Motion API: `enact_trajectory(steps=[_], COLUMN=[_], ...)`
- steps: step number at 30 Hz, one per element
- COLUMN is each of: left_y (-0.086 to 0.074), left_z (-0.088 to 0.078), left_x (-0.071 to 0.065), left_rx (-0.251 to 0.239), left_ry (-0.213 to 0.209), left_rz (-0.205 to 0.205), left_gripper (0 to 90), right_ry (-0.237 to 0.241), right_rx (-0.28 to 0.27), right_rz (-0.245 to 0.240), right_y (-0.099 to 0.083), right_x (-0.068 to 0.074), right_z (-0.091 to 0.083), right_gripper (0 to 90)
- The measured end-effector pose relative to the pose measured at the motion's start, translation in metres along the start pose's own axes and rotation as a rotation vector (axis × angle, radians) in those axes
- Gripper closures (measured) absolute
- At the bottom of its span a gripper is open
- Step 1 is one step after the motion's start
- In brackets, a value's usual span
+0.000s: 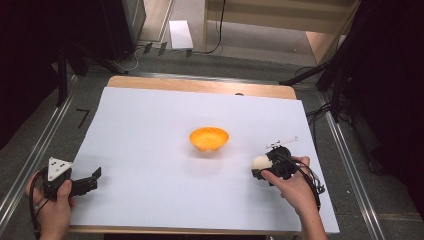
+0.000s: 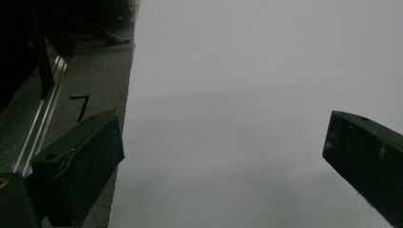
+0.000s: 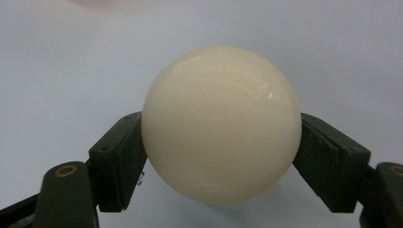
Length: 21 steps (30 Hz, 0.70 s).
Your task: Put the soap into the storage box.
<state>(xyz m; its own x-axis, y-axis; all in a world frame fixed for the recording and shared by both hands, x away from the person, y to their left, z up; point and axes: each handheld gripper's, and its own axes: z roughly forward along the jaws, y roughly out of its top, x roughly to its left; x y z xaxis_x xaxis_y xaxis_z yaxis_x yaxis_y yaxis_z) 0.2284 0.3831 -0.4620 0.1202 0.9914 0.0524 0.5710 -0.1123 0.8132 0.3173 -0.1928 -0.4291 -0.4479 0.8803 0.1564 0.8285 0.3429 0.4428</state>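
A cream-white ball (image 3: 221,123) sits between the two black jaws of my right gripper (image 3: 221,156), and both pads press against its sides. From above, the ball (image 1: 260,162) shows at the tip of the right gripper (image 1: 261,168), over the right part of the white sheet (image 1: 150,150). An orange bowl (image 1: 209,138) stands in the middle of the sheet, up and to the left of the ball. My left gripper (image 1: 95,180) rests at the sheet's left front edge, its jaws spread wide apart with nothing between them (image 2: 223,147).
The white sheet covers a wooden table (image 1: 200,85). Metal rails (image 1: 30,160) run along both sides of the table. Dark stands and cables (image 1: 320,75) lie beyond the far right corner. A white box (image 1: 180,34) lies on the floor behind the table.
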Motion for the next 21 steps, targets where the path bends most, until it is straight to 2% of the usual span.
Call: enact_trajectory(steps=[14, 21], left_y=[0.000, 0.000], left_z=[0.000, 0.000], left_x=[0.000, 0.000], left_rx=[-0.003, -0.001], left_ry=[-0.005, -0.005], left_rz=[-0.002, -0.003], left_gripper=[0.3, 0.3], right_ry=[0.019, 0.015], right_rx=[-0.023, -0.010], right_rz=[-0.044, -0.077], right_y=[0.029, 0.041], right_x=[0.017, 0.027], right_z=[0.004, 0.011], right_gripper=[23.7, 23.7])
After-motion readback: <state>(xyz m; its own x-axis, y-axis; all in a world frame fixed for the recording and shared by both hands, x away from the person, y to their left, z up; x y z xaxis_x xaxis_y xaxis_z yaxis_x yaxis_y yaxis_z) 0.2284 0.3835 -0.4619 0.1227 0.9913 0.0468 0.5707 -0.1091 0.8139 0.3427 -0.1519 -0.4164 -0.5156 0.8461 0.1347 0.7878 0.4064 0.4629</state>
